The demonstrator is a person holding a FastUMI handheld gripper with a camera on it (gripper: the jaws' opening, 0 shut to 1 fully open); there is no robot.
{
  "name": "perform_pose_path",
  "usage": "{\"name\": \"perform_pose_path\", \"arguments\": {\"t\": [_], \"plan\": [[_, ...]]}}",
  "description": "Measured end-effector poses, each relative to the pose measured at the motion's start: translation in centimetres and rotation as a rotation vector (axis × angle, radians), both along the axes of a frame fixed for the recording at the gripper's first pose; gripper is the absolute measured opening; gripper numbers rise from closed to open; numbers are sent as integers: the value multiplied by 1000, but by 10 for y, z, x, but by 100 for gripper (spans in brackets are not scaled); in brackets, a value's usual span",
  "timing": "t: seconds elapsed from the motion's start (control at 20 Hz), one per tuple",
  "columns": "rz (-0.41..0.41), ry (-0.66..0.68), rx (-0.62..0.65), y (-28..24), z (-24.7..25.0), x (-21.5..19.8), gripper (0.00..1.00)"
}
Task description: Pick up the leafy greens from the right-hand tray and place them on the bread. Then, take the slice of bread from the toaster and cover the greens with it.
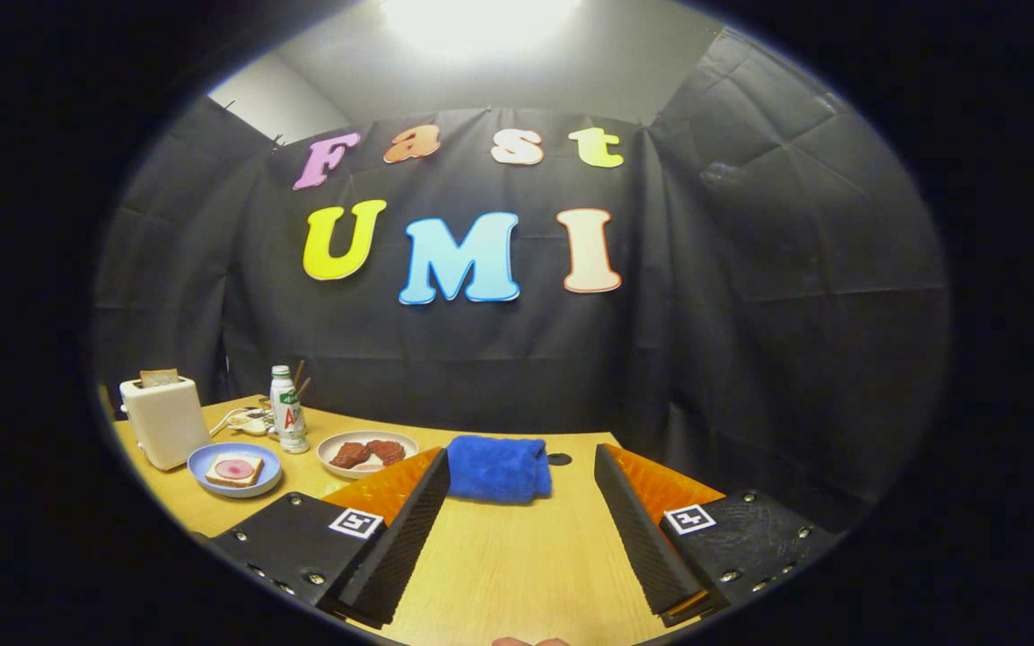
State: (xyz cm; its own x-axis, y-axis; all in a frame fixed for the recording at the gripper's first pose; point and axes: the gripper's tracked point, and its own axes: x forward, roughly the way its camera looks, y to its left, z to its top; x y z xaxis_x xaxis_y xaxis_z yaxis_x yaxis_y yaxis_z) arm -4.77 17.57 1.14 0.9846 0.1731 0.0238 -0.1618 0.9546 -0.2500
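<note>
Bread on plate: over to the left beyond the claw point(517, 529), a blue plate point(234, 469) carrying a bread slice point(233, 468) with a pink round on top.
Toaster: white toaster point(165, 420) behind that plate, one slice of bread point(159, 378) poking out the top.
Greens: can't make them out from here.
Nearby: a bottle point(287, 409), a pale plate with reddish pieces point(367, 453), and a folded blue cloth point(498, 467) just ahead, between the fingers.
Worktop: light wood worktop point(517, 556), black cloth walls behind, bright lamp overhead.
Claw: spread wide, holding nothing, hovering above the wood.
</note>
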Motion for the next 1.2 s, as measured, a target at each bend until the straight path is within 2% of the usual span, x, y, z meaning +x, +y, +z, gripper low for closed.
{"name": "perform_pose_path", "arguments": {"t": [0.4,0.7,0.9,1.2], "plan": [[97,128,-45,60,-38,10,98],[174,249,-135,106,-70,24,98],[183,367,-157,127,-103,43,98],[146,529,-206,138,-161,71,98]]}}
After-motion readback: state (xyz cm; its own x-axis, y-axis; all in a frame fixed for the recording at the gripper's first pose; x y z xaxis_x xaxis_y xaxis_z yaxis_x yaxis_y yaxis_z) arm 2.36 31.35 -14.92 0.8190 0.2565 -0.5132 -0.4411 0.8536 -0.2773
